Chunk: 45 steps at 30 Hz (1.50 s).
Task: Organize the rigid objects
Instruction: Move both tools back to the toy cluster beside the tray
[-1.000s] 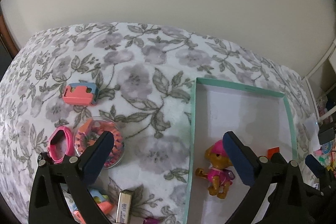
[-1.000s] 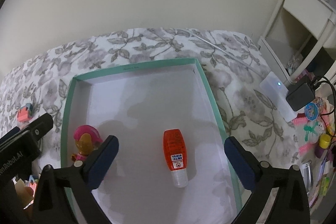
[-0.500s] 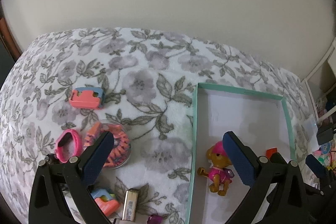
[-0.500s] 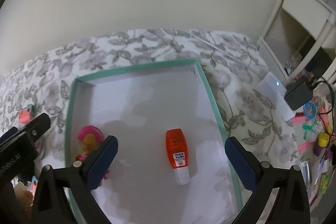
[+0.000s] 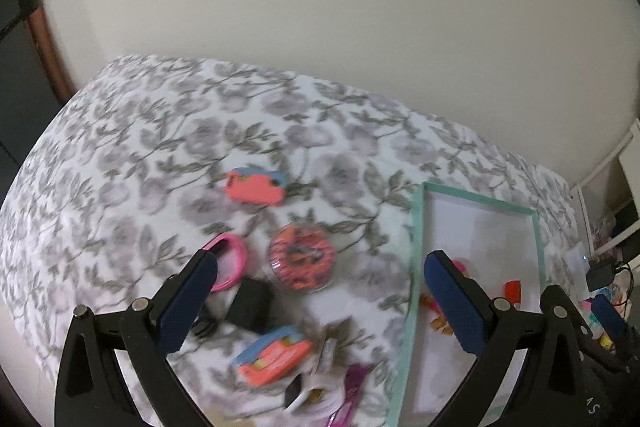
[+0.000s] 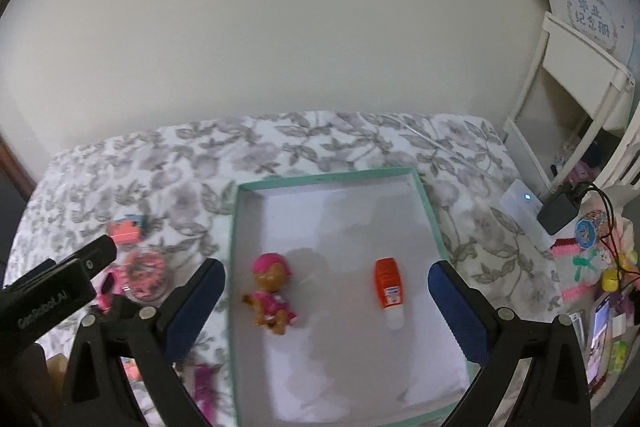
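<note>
Floral bedspread [image 5: 160, 155]; right-view-only orange bottle [image 6: 388, 283]

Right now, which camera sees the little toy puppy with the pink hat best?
The right wrist view. There the toy puppy lies in plain sight, whole and sharp, inside the teal-rimmed box. In the left wrist view it is blurred and mostly hidden behind a finger of the left tool; only bits of pink and brown peek out.

White shelf unit [image 6: 576, 99] and black charger [image 6: 558, 213] beside the bed.
</note>
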Available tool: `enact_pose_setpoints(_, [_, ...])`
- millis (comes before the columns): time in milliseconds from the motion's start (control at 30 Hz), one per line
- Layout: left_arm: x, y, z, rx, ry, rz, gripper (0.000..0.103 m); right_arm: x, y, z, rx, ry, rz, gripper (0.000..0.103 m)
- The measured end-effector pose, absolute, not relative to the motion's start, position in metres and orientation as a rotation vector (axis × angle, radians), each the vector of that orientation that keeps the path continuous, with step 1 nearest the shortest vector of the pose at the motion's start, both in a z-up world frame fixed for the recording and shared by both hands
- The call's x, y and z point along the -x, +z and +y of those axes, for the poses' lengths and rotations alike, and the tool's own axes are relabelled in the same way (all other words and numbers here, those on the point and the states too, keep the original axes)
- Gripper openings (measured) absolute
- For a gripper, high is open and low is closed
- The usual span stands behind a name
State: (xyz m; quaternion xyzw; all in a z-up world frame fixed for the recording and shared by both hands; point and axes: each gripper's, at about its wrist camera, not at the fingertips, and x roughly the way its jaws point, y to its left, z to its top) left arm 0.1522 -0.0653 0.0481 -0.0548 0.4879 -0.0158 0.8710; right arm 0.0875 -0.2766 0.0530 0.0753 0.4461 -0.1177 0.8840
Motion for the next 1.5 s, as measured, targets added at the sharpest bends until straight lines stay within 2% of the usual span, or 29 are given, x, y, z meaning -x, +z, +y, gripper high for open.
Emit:
enact_pose_setpoints(367, [-0.115,0.026,-0.011,0.279,-0.002,1.141,0.103,-0.065,0.045,-0.207,-0.147,-0.052,0.979,0.103])
enact_pose_setpoints(933, [-0.082,-0.045,0.054,0.390,0.161,1.320,0.103,-0.059,-0.028,-0.150,-0.070,0.101,1.185,0.099])
enact_pose_setpoints(1133, [-0.073,-0.070,0.055,0.415,0.170,1.389,0.103,-0.059,-0.046,-0.148,-0.116,0.140,1.231,0.092])
enact_pose_setpoints(1200, [-0.068,-0.074,0.058,0.449,0.173,1.396,0.102,-0.060,-0.052,-0.146,-0.129,0.152,1.247,0.087])
enact_pose_setpoints(1333, [-0.061,-0.080,0.060,0.494,0.189,1.412,0.102,-0.059,-0.060,-0.143,-0.139,0.163,1.263,0.084])
enact_pose_setpoints(1400, [-0.058,-0.082,0.059,0.529,0.180,1.419,0.101,-0.059,-0.062,-0.140,-0.136,0.171,1.263,0.079])
enact_pose_setpoints(1467, [-0.055,-0.083,0.056,0.553,0.163,1.425,0.091,-0.058,-0.063,-0.137,-0.126,0.178,1.259,0.076])
enact_pose_setpoints(1500, [-0.053,-0.085,0.055,0.574,0.155,1.428,0.090,-0.058,-0.064,-0.135,-0.122,0.180,1.258,0.075])
